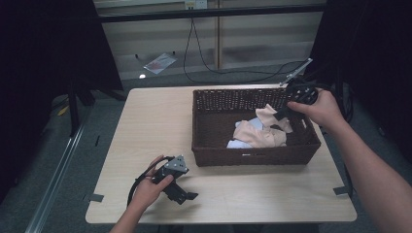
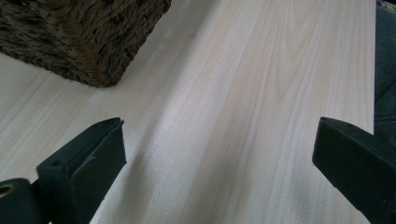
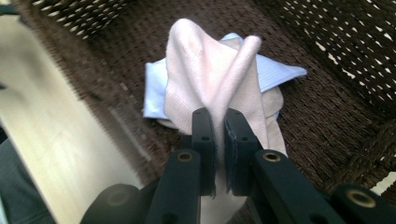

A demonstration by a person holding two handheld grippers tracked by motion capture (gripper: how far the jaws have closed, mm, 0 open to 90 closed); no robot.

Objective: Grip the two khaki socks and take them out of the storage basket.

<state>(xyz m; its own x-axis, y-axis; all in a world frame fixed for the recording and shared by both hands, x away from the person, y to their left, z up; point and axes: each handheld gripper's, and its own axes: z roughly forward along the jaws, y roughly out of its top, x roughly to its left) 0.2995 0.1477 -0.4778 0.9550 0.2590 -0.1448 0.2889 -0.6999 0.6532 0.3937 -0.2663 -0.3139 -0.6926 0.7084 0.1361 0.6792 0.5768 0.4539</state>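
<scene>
Pale wooden table point(image 1: 145, 126), grey floor point(image 1: 97, 126).

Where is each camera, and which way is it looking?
High view: above the table, looking forward and down; both forearms, left gripper and right gripper show.
Left gripper view: low over the table, past its open jaws toward the basket.
Right gripper view: inside the basket, jaws shut on the cloth.
Shared: all three see the basket.
</scene>
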